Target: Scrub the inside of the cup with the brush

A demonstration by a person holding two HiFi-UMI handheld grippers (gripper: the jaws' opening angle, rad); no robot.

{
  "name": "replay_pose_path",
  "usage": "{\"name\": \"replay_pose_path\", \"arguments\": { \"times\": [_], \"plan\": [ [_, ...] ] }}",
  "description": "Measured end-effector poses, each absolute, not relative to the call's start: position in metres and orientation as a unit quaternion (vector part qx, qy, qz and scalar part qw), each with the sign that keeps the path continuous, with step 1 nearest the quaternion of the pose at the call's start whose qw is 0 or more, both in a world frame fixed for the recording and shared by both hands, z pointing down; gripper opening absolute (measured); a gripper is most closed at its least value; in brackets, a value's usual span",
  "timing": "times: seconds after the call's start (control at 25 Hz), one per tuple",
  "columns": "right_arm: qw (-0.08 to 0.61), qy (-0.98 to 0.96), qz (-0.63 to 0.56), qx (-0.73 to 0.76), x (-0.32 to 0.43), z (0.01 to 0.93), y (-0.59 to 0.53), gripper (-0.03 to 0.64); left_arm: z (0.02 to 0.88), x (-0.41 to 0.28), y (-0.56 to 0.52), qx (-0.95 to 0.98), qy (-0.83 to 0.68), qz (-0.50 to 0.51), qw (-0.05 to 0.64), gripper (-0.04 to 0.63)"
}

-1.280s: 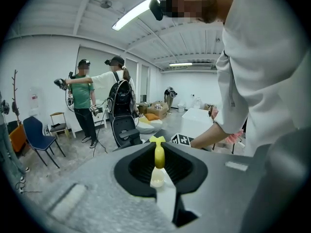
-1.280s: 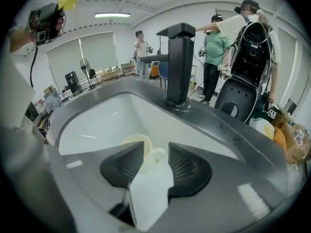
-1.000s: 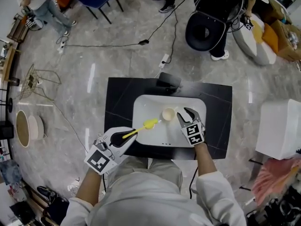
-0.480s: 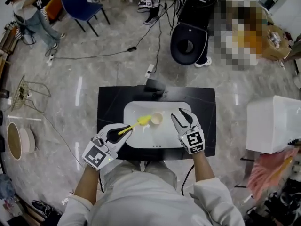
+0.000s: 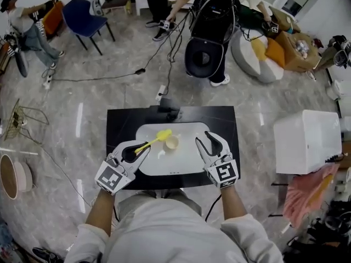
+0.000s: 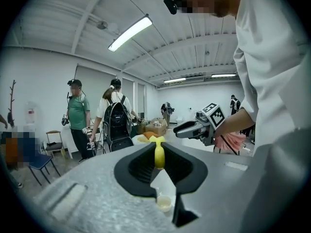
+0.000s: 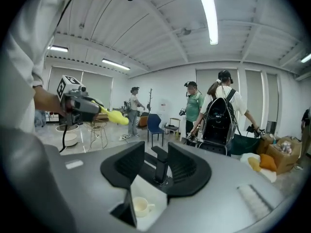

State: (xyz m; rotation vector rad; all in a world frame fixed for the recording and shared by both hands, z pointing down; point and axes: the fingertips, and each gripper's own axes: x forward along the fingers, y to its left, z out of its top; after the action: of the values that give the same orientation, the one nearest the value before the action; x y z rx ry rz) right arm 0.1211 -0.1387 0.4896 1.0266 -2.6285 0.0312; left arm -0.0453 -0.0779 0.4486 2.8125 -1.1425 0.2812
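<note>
A small cream cup stands upright in the white sink. My left gripper is shut on the handle of the yellow brush, whose head hovers just left of and behind the cup's rim. In the left gripper view the brush stands between the jaws, with the cup below. My right gripper is open and empty, to the right of the cup and apart from it. The right gripper view shows the cup low between its jaws and the brush at left.
The sink is set in a black counter with a black faucet at its far edge. A white box stands to the right. People, a blue chair and cables are on the floor beyond.
The brush head has moved up from the cup's near left to beside its rim. My right gripper has drawn back, away from the cup. The head camera has shifted.
</note>
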Motion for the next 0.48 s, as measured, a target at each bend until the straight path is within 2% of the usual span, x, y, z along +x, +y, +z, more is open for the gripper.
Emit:
{"name": "replay_pose_path", "arguments": {
  "times": [0.48],
  "plan": [
    [0.138,-0.897,-0.010,0.420,0.131,0.444,-0.107,0.147,0.426,-0.045,-0.079,0.916,-0.394,0.069,0.017,0.038]
  ]
}}
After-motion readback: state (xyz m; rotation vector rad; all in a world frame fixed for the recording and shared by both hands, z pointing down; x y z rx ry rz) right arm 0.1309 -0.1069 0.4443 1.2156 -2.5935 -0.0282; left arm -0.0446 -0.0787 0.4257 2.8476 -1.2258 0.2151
